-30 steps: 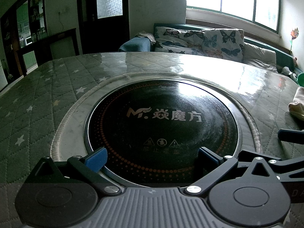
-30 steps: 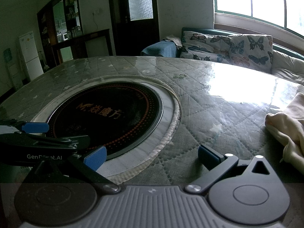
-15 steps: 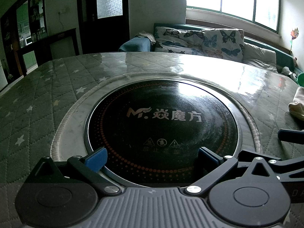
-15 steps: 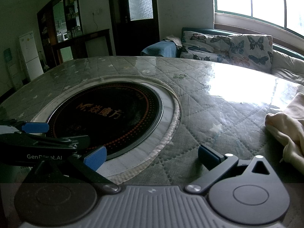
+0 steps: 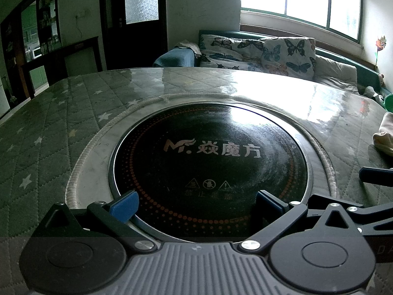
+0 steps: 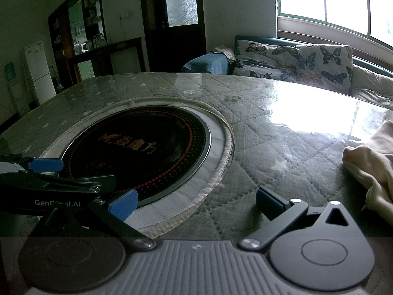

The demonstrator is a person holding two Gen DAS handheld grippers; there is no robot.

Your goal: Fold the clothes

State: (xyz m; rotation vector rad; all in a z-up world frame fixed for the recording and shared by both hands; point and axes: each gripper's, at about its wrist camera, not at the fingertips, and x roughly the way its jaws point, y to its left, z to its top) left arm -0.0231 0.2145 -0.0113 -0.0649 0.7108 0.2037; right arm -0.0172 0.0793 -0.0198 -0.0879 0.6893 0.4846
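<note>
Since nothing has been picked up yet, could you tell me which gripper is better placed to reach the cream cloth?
Probably the right gripper: open, with the cream cloth close beside it. The left gripper, also open, faces the round black cooktop, farther from the cloth.

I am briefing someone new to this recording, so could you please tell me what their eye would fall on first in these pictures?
First, the round black cooktop with pale lettering, sunk into the middle of the quilted, star-patterned table cover. Next, the cream garment bunched at the table's right edge, untouched. The left hand-held gripper and right hand-held gripper both sit open in the foreground, holding nothing.
</note>
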